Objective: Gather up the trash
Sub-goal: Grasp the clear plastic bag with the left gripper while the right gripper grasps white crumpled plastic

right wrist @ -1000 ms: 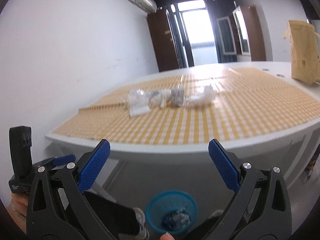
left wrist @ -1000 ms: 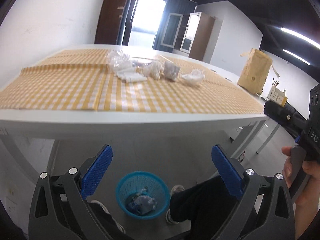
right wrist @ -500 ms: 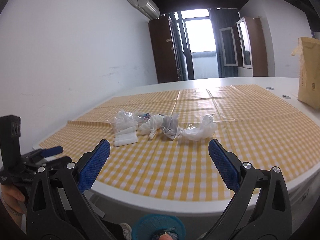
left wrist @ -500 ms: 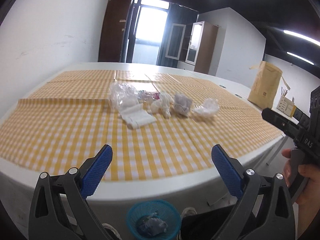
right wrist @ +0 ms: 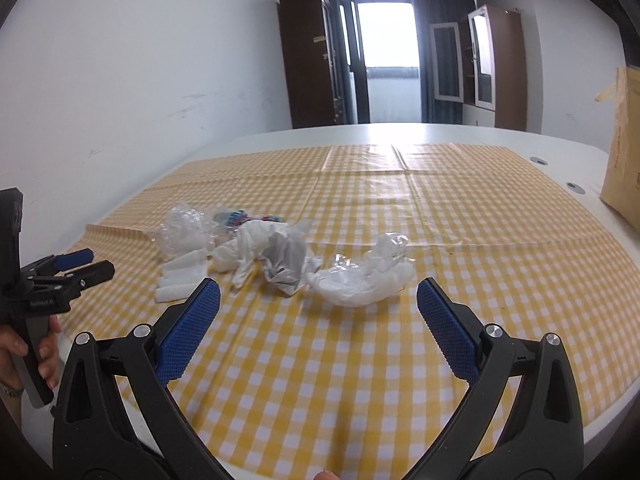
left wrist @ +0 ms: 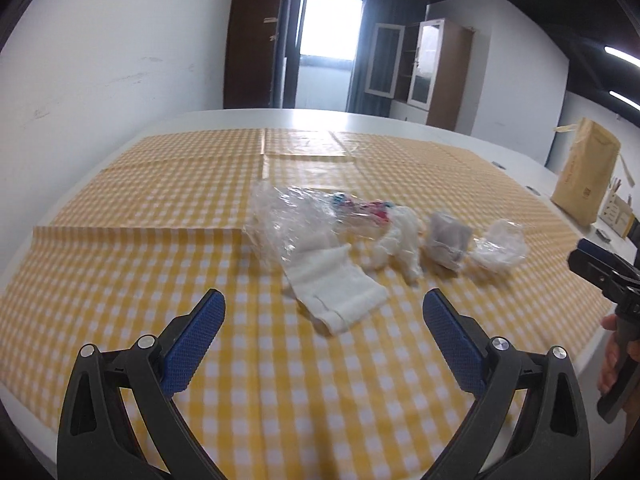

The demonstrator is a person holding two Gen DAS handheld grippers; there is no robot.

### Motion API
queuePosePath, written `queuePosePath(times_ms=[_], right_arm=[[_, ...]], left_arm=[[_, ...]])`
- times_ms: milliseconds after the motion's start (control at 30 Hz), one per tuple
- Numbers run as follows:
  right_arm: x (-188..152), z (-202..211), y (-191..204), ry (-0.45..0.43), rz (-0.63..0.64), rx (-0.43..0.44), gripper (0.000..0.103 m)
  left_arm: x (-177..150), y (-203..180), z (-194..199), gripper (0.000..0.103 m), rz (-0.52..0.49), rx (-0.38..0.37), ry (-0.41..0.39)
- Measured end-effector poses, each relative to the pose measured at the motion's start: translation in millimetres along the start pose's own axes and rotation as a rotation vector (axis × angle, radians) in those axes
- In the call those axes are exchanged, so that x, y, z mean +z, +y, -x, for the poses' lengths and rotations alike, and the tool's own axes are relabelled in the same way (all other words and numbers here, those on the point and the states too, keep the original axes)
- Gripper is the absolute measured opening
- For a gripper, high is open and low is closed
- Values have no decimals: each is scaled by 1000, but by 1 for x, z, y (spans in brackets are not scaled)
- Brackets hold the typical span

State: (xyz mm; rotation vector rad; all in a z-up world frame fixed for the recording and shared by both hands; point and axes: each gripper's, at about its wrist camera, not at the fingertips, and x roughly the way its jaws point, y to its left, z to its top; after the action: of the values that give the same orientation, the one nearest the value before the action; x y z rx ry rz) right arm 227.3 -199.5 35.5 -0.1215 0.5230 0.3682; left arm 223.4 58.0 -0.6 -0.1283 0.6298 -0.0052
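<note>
A row of trash lies on the yellow checked tablecloth [left wrist: 120, 264]: a clear plastic bag [left wrist: 288, 220], a folded white tissue [left wrist: 336, 292], a crumpled white wad [left wrist: 400, 244], a grey crumpled paper [left wrist: 446, 242] and a clear plastic wrap [left wrist: 498, 246]. My left gripper [left wrist: 324, 312] is open and empty, just short of the white tissue. My right gripper [right wrist: 318, 300] is open and empty, just short of the plastic wrap [right wrist: 360, 276] and grey paper [right wrist: 286, 260]. Each gripper shows in the other's view, the right [left wrist: 600, 276] and the left [right wrist: 60, 276].
A brown paper bag [left wrist: 584, 176] stands at the table's right side, also in the right wrist view [right wrist: 624, 160]. The white table [right wrist: 400, 132] runs far back toward dark cabinets and a bright doorway. A white wall is on the left.
Both grippers have risen from below the table edge and moved forward over the tablecloth toward the trash. The blue basket on the floor has dropped out of view.
</note>
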Motion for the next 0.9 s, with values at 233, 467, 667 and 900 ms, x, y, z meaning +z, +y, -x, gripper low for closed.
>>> queuePosePath(times_ms=[233,467,667,900], right_arm=[[14,-35,-18,59,-18,-40,93],[22,-68,-36,146,-66,-66,82],[23,-96,-52,241,-117,-62,59],[17,-93,-50,224,-88,-80,19]], left_arm=[[26,19,-47,97,20,36,71],[44,30,-87,96,19,63,130],[55,35,-112,82,14,47,179],[53,36,-110,42,6,38,151]])
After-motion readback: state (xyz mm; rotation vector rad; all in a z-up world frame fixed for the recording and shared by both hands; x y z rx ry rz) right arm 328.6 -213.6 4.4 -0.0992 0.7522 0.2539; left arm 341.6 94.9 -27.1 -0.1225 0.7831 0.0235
